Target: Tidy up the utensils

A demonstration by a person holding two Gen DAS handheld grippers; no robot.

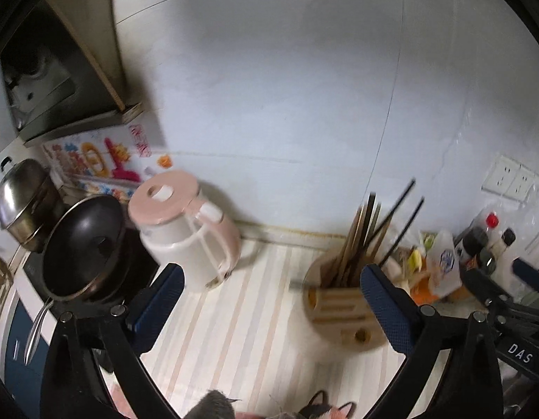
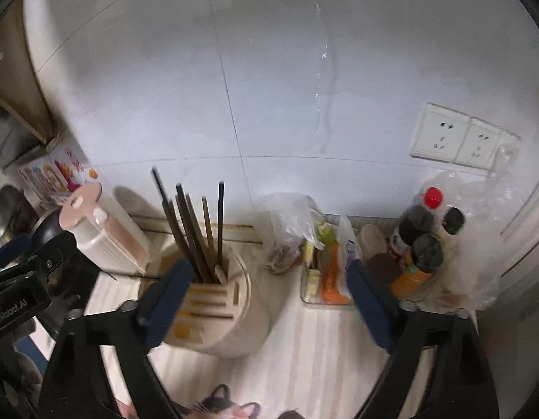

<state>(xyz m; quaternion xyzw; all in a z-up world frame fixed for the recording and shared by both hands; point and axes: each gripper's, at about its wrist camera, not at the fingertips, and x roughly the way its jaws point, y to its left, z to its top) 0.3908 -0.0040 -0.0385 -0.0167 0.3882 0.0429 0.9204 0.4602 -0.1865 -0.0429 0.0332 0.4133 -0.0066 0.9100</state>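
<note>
A round beige utensil holder (image 1: 339,309) with slots in its lid stands on the striped counter, several chopsticks (image 1: 365,230) upright in it. My left gripper (image 1: 272,309) is open and empty, its right finger in front of the holder. In the right wrist view the holder (image 2: 227,310) with its chopsticks (image 2: 199,230) stands behind my left finger. My right gripper (image 2: 266,300) is open and empty. The other gripper shows at the right edge of the left wrist view (image 1: 507,300).
A pink and white kettle (image 1: 185,230) stands left of the holder, with a black wok (image 1: 84,248) and a steel pot (image 1: 23,202) beyond. Sauce bottles (image 2: 423,241), plastic bags (image 2: 290,220) and a clear tray (image 2: 325,279) crowd the right. Wall sockets (image 2: 458,138) are above.
</note>
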